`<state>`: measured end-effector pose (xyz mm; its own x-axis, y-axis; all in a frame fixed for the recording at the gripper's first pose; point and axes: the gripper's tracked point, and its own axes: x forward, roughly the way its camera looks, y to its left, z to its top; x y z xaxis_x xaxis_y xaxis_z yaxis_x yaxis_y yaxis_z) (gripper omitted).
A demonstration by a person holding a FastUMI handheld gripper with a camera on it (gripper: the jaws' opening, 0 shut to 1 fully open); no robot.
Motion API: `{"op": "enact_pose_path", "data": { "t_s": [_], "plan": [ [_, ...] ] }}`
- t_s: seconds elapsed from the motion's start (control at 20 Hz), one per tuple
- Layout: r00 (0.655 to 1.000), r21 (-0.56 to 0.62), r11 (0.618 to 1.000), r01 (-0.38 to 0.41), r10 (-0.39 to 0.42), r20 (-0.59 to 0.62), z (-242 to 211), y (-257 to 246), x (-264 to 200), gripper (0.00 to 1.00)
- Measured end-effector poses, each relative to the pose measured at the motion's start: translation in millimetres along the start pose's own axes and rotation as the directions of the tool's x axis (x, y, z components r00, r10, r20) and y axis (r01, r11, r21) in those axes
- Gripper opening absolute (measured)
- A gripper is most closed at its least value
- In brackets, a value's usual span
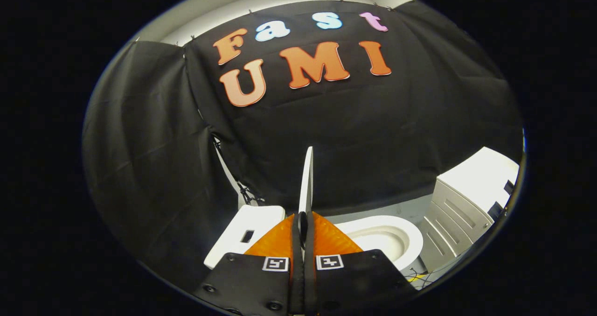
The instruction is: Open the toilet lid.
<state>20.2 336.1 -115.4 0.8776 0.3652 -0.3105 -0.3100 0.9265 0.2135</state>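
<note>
The white toilet lid point(306, 180) stands raised, seen edge-on as a thin upright slab rising from between my fingers. My gripper point(303, 225) is shut on the lid's lower edge, both fingers pressed against its two faces. To the right of the fingers lies the white toilet seat and open bowl point(389, 239). To the left of the fingers sits the white cistern top point(247, 234) with a dark slot in it.
A white cabinet or appliance point(466, 199) with ribbed sides stands to the right of the bowl. Black cloth walls close in behind and to the left. Some cables point(415, 277) lie on the floor near the bowl's right side.
</note>
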Motion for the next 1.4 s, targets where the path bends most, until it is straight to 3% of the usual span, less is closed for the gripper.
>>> {"op": "enact_pose_path", "data": {
  "t_s": [0.9, 1.4],
  "plan": [
    [0.988, -0.176, 0.973, -0.152, 0.144, -0.053, -48, 175, 22, 0.08],
    [0.992, -0.268, 0.955, -0.126, 0.118, -0.047, -65, 206, 27, 0.08]
  ]
}}
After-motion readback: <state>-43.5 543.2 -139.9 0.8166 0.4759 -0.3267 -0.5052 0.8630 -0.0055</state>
